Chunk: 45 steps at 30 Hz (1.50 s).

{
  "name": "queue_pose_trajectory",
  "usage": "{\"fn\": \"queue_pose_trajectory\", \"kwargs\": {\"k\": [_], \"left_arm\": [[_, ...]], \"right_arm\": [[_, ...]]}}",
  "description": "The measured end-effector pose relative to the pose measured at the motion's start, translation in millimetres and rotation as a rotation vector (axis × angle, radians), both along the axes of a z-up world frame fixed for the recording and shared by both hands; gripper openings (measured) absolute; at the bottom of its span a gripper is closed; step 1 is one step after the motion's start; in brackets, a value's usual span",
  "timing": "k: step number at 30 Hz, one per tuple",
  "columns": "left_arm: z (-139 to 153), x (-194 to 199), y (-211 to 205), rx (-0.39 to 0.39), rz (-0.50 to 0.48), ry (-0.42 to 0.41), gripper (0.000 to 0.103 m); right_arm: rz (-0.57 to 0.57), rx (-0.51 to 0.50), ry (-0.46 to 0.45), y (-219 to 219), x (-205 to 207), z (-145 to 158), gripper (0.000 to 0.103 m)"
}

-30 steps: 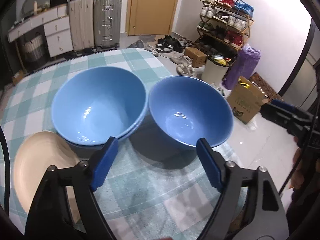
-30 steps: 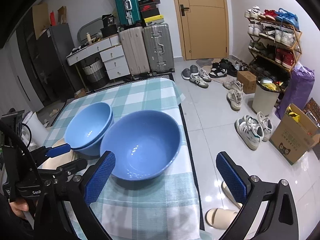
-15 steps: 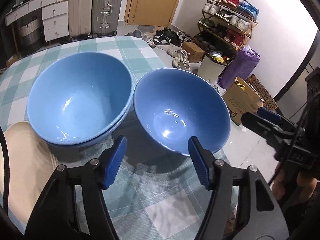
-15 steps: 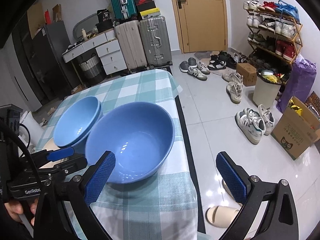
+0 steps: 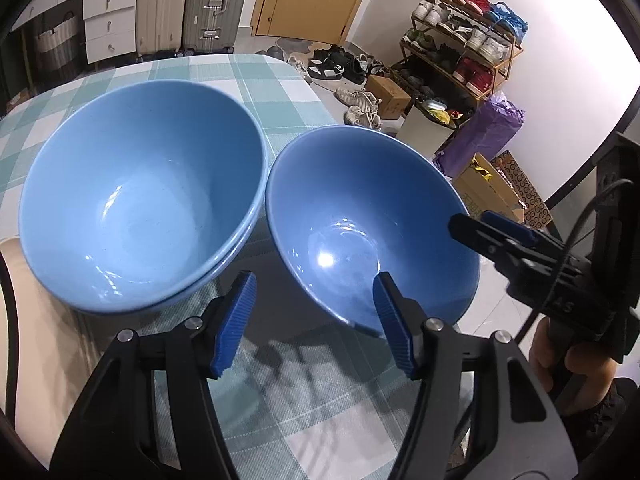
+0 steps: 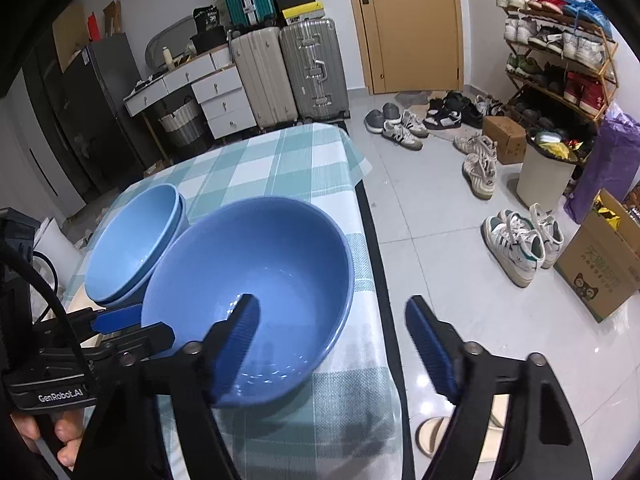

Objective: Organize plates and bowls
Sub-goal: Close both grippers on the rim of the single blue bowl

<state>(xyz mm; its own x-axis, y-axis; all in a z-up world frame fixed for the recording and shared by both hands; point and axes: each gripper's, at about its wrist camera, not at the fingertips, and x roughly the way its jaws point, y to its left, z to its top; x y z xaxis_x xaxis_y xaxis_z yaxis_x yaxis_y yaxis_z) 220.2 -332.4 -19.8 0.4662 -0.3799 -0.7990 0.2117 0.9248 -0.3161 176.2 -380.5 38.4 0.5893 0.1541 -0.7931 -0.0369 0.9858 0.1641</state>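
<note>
A single blue bowl (image 5: 372, 224) stands near the table's right edge; it also shows in the right wrist view (image 6: 256, 272). Beside it on the left is a stack of two lighter blue bowls (image 5: 140, 196), seen from the right wrist too (image 6: 132, 248). My left gripper (image 5: 316, 320) is open, its right finger over the single bowl's near rim, its left finger outside. My right gripper (image 6: 332, 340) is open, its left finger inside the single bowl, its right finger beyond the rim over the floor. A cream plate (image 5: 36, 340) lies at the left.
The table wears a green-and-white checked cloth (image 5: 304, 408). Its right edge drops to a tiled floor with shoes (image 6: 516, 248), a cardboard box (image 6: 600, 264) and a white bin (image 6: 544, 172). Suitcases (image 6: 288, 68) and drawers stand by the far wall.
Both grippers have moved in toward the single blue bowl and their jaws have narrowed. The left gripper's right finger and the right gripper's left finger now reach over the bowl's rim.
</note>
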Motion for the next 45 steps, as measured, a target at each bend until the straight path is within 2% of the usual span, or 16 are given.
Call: {"fn": "queue_pose_trajectory", "kwargs": {"k": [2,5,11,14,16,19,21,23,35,45], "left_arm": [[-4,5,0,-0.001,-0.001,0.008,0.058],[-10,12,-4,0.000,-0.006,0.018,0.058],[-17,22,-7,-0.007,-0.015,0.026,0.057],[-19,25,-11,-0.005,-0.021,0.027,0.051],[-22,27,-12,-0.007,-0.026,0.030,0.043],[-25,28,-16,-0.008,-0.032,0.024,0.039],[-24,29,-21,0.011,-0.036,0.008,0.038],[-23,27,-24,0.021,-0.039,-0.001,0.036],[-18,12,-31,0.060,-0.058,-0.030,0.033],[-6,-2,-32,0.062,-0.083,-0.062,0.033]], "right_arm": [[0.003,0.011,0.004,1,4,-4,0.071],[0.008,0.037,0.017,-1,11,-11,0.062],[0.007,0.009,0.024,2,15,-17,0.055],[0.002,-0.003,0.030,2,19,-20,0.049],[-0.002,0.002,0.030,0,19,-20,0.046],[0.000,0.017,0.028,-1,18,-20,0.040],[0.000,0.007,0.027,-1,18,-20,0.028],[0.008,-0.002,0.029,2,18,-20,0.026],[-0.003,-0.031,0.006,3,7,-12,0.025],[-0.016,-0.041,-0.024,1,-10,6,0.025]]}}
